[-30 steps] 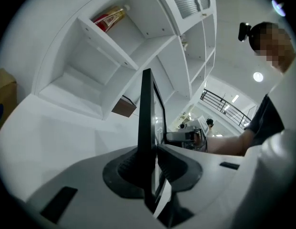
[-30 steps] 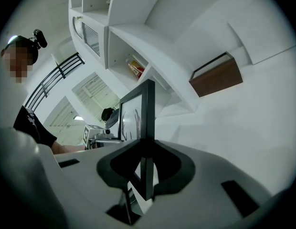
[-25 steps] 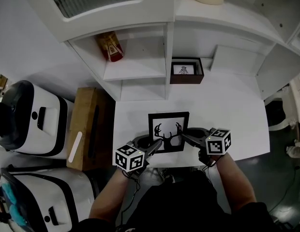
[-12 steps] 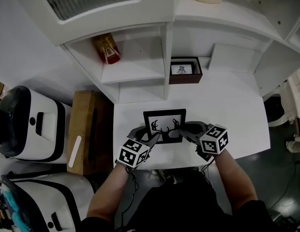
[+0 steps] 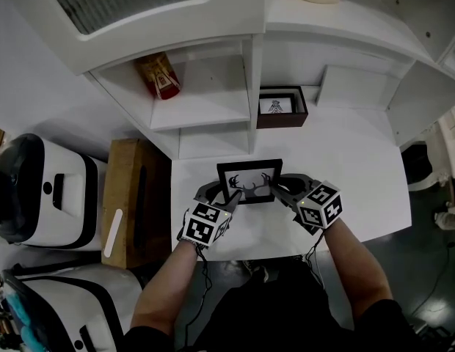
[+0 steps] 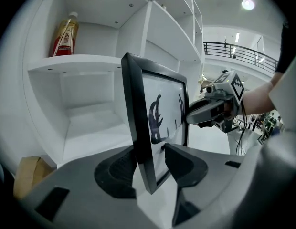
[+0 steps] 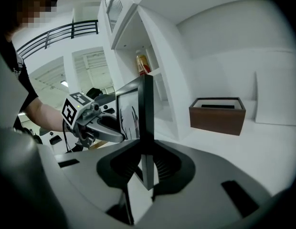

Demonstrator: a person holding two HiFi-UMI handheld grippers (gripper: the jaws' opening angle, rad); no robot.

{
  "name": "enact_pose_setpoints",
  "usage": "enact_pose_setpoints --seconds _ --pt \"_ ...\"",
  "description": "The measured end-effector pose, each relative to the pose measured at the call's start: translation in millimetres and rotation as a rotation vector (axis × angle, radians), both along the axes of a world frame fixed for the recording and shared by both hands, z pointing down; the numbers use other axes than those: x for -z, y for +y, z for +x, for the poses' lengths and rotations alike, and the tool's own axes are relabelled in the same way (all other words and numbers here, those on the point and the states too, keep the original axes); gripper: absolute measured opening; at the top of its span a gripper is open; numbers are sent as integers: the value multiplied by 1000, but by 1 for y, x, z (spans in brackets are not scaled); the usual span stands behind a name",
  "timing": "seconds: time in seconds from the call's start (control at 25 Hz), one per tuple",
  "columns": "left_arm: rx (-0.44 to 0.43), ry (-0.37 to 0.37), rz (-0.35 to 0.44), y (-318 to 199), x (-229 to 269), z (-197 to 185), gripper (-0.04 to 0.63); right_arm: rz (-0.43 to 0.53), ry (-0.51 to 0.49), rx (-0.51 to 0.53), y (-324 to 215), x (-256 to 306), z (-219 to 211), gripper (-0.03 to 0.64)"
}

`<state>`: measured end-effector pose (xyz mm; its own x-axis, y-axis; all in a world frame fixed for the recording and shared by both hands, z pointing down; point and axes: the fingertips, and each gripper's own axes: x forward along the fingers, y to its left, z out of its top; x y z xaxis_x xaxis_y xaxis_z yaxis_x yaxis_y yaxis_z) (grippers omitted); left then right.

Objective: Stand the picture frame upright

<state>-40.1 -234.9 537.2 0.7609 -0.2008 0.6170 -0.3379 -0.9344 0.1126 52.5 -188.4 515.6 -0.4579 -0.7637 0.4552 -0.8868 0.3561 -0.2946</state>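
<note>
Picture frame is upright at the front of the white table, before the shelf unit. The right gripper clamps its right edge. The left gripper's jaws gape loosely around its left edge. A brown box sits beside the shelf unit.

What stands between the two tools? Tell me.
The frame. The right tool grips its right edge, and its left edge sits between the open jaws of the left tool. The head view shows it.
</note>
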Motion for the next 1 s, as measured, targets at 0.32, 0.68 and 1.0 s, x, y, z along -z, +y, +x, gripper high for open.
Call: enact_pose_setpoints --seconds 0.32,0.68,1.0 --pt "14 -36 36 -24 -11 10 186 6 86 -7 -23 -9 11 72" --pt "24 -61 51 -52 -22 26 186 9 123 -35 -46 -22 25 74" --pt "25 -70 43 -67 -29 36 186 -4 129 -49 -62 -30 35 74"
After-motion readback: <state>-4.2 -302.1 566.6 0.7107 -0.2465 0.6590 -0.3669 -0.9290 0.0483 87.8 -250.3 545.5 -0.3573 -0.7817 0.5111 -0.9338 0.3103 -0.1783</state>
